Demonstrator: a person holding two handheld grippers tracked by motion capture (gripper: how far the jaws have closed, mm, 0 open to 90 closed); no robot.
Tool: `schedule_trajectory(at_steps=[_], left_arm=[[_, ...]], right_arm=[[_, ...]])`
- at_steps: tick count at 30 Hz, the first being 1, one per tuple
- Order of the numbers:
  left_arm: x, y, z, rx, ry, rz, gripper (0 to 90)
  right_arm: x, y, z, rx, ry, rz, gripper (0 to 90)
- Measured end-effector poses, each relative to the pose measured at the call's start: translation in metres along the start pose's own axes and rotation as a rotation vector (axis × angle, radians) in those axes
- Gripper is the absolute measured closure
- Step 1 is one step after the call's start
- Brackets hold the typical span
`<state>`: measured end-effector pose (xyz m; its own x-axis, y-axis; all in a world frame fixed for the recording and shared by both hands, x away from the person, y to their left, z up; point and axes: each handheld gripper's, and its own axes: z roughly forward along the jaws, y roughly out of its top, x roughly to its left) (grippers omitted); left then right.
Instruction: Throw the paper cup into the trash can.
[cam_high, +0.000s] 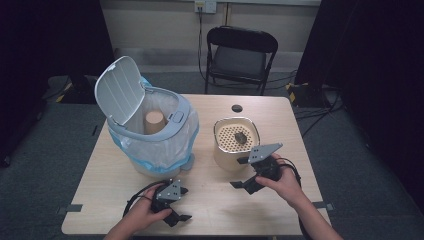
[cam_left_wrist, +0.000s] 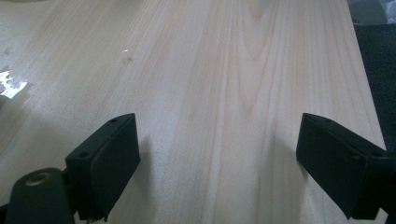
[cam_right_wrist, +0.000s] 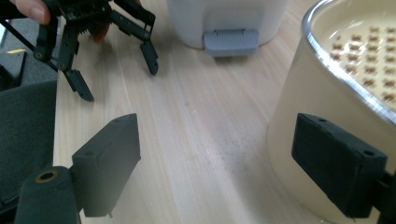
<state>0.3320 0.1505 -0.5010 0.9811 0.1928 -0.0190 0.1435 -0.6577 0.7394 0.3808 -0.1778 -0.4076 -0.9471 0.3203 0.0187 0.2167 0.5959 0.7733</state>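
**Table count, both grippers idle**

One table (cam_high: 210, 200). One bin (cam_high: 150, 130), lid up, clear liner, one tan cylinder (cam_high: 154, 121) inside. One cream pot (cam_high: 235, 145), right of bin: perforated insert, one dark lump (cam_high: 240, 137) on it. Two grippers: right gripper (cam_right_wrist: 215, 163) jaws wide apart, empty, just beside pot wall; left gripper (cam_left_wrist: 219, 158) jaws spread over bare wood, near front edge.
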Motion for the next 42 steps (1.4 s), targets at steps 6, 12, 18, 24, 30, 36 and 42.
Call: schedule_trajectory(at_steps=[6,12,18,24,30,36,42], left_arm=[[0.000,0.000,0.000,-0.004,0.000,-0.001,12.6],[0.000,0.000,0.000,0.001,0.000,0.000,12.6],[-0.001,0.000,0.001,-0.002,0.003,0.000,11.7],[-0.004,0.001,0.004,0.016,-0.002,0.012,3.5],[-0.007,0.000,0.003,0.030,-0.018,0.023,0.0],[-0.008,0.000,-0.003,0.048,-0.030,0.044,2.9],[-0.010,0.001,-0.011,0.046,-0.028,0.001,17.0]], right_arm=[[0.003,-0.017,0.008,-0.003,0.000,0.024,14.7],[0.004,-0.037,0.018,0.011,-0.016,0.041,14.7],[0.009,-0.058,0.033,0.061,-0.034,0.035,14.7],[0.014,-0.072,0.050,0.108,-0.041,0.013,14.0],[0.013,-0.077,0.052,0.064,-0.048,0.017,14.1],[0.013,-0.078,0.051,0.061,-0.054,0.015,13.9],[0.013,-0.078,0.051,0.061,-0.054,0.018,13.8]])
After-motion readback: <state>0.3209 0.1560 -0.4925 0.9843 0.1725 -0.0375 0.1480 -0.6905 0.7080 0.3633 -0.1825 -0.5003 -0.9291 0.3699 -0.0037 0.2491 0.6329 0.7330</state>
